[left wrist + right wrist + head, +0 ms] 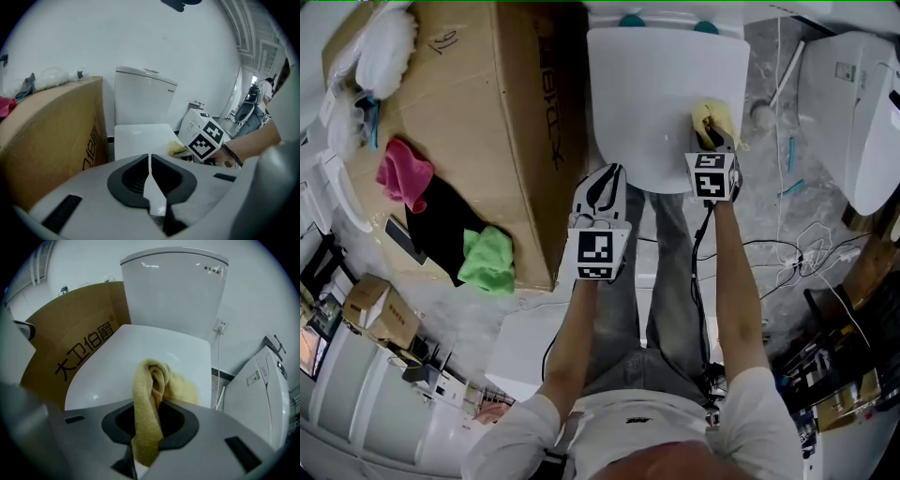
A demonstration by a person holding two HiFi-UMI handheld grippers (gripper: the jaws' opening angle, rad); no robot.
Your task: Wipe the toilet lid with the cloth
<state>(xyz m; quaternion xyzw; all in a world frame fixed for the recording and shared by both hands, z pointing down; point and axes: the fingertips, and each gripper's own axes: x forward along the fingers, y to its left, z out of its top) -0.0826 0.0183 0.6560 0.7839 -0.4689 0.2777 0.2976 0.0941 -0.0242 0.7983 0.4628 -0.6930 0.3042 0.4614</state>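
A yellow cloth point(149, 390) is pinched between the jaws of the right gripper point(149, 425). The bunched fabric spills forward onto the closed white toilet lid point(140, 348) directly under the jaw tips, toward the lid's right side. To that gripper's left, the left gripper point(150, 176) hangs near the lid's front corner with its jaws pressed together on nothing. Ahead of both grippers the glossy lid runs back to a white cistern point(174, 287) set against a plain white wall. Just left of the left gripper stands a large cardboard box point(487, 112), with a pink cloth point(401, 173), a black cloth point(441, 225) and a green cloth point(487, 261) lying on it. Right of the right gripper, loose cables point(797, 253) trail across the grey marbled floor point(769, 211). Beyond them sits another white fixture point(853, 112).
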